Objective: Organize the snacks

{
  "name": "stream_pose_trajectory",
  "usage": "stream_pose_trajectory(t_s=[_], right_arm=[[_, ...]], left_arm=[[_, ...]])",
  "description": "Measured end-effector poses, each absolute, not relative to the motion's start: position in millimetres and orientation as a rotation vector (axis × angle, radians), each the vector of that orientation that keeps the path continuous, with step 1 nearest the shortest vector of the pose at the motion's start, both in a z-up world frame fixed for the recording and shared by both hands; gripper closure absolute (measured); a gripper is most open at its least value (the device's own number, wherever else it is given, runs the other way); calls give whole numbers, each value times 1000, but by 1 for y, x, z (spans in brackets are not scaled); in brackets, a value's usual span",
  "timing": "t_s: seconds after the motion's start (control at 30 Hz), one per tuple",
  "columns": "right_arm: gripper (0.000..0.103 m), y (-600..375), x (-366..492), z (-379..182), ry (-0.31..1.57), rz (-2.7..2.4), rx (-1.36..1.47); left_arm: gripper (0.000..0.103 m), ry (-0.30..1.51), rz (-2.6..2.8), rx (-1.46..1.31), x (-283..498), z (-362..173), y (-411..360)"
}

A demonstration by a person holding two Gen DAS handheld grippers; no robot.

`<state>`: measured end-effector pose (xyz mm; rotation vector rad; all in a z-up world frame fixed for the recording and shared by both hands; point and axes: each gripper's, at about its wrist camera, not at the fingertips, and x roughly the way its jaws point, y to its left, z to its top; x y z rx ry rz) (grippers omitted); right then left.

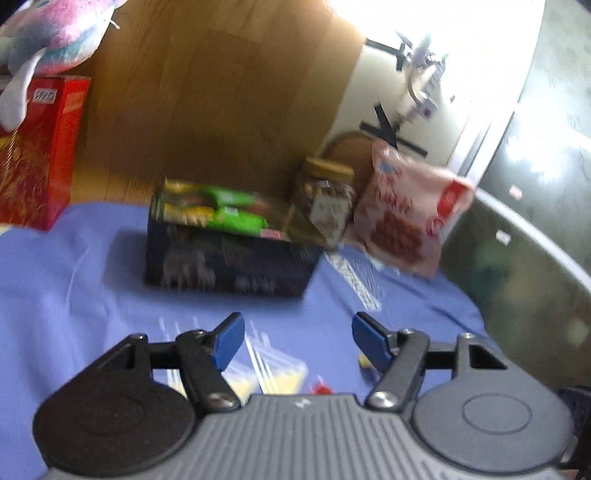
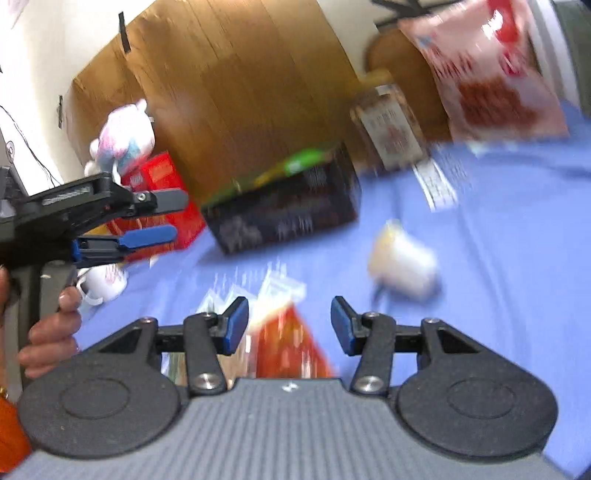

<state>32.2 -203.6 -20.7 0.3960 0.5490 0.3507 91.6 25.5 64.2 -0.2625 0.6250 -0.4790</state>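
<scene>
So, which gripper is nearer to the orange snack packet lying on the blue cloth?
Right. The right gripper hangs open directly over the orange snack packet, which shows between its fingers. The left gripper, also open, is off to the left, nearer the red box.

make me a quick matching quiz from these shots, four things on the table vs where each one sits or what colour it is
Things:
1. green snack packs
2. jar
3. pink snack bag
4. plush toy

Descriptions:
A. on top of the red box
B. inside the black box
C. far right, leaning upright
D. gold lid, between the black box and the bag

Pairs: 1-B, 2-D, 3-C, 4-A
</scene>
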Motion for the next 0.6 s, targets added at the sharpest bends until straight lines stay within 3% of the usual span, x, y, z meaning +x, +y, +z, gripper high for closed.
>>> stream_pose_trajectory(t_s=[0.1,0.6], right_arm=[[51,-204,14,-26,619,313,429],[50,-236,-64,-26,523,268,510]], left_arm=[[37,619,-464,-257,65,63,13],[36,615,-415,-133,4,64,-49]])
